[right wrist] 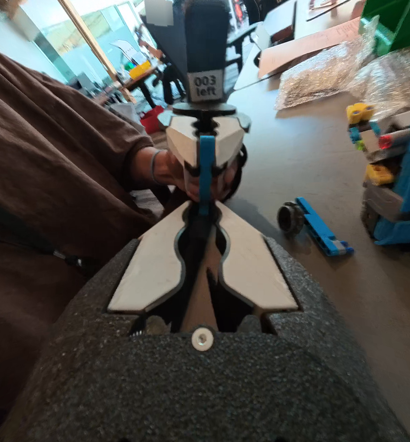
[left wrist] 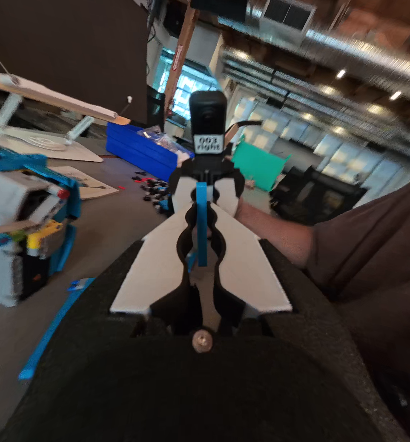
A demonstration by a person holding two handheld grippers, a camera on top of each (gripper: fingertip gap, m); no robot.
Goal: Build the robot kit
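Held off the bench [right wrist: 294,155], tip to tip and pointing at each other: left tongs [left wrist: 200,210] and right tongs [right wrist: 204,205], each closed down to a narrow gap on opposite ends of one thin blue strip [left wrist: 202,239], seen edge-on and bridging the two. No other support under the strip. Below and to the right of the right tongs, well apart: a loose blue beam [right wrist: 318,227] lying flat against a black wheel [right wrist: 288,221], and beyond them a toy vehicle [right wrist: 395,191] of blue, white and yellow bricks. Behind the right tongs, on the far bench: a scatter of small parts [left wrist: 153,189] and a blue bin [left wrist: 139,148]. Likely hazards, judged from this pose: bending or snapping of the strip through any twist or pull out of line between the two grips; slipping from the shallower grip, hard to tell which; a drop onto the bench among the loose parts on early release at either end.
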